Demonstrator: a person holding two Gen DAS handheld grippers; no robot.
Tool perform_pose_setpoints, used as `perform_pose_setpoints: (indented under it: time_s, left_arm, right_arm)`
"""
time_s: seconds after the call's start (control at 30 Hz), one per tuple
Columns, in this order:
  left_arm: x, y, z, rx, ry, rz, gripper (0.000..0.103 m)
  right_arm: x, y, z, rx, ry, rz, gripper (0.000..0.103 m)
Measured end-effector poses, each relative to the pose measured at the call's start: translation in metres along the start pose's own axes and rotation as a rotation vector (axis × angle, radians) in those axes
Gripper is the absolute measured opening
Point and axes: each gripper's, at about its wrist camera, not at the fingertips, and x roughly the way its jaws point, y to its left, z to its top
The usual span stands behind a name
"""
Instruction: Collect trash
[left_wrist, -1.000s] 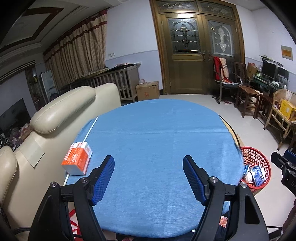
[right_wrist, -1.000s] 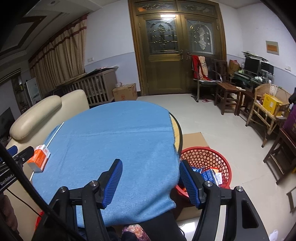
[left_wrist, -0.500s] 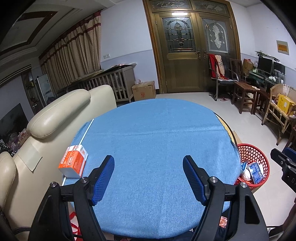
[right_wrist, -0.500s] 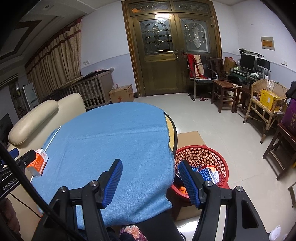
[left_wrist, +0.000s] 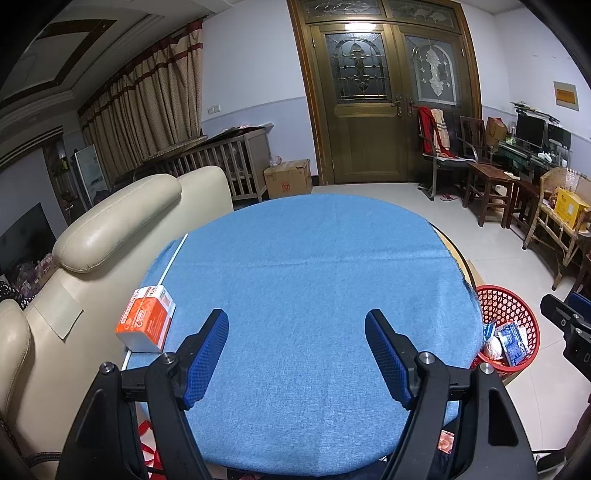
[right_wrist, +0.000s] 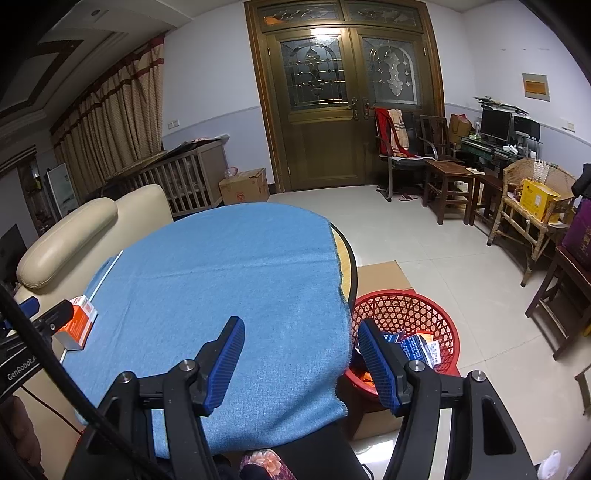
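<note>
The orange box (left_wrist: 146, 320) lies flat at the left edge of the bench (left_wrist: 314, 280), long axis running roughly toward the far edge. Left tongs (left_wrist: 295, 350) and right tongs (right_wrist: 301, 352) stand apart, empty. The red basket (right_wrist: 406, 306) holds what appear to be wrappers.

View from the left tool has swung slightly, orange box (left_wrist: 146, 319) now nearer its left finger (left_wrist: 205, 356)

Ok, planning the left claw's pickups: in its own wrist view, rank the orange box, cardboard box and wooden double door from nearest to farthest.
From the left claw:
1. Orange box, on the table's left edge.
2. Cardboard box, on the floor beyond the table.
3. Wooden double door, at the far wall.
</note>
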Motion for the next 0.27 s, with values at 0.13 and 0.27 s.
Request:
perform_pose_setpoints:
  time_s: [0.13, 0.27]
  left_arm:
    - [0.008, 0.003, 0.0, 0.0, 0.004, 0.004, 0.077]
    - [0.025, 0.004, 0.001, 0.003, 0.019, 0.004, 0.077]
  right_arm:
    - [0.008, 0.005, 0.003, -0.008, 0.008, 0.004, 0.068]
    - [0.028, 0.014, 0.011, -0.015, 0.027, 0.012, 0.068]
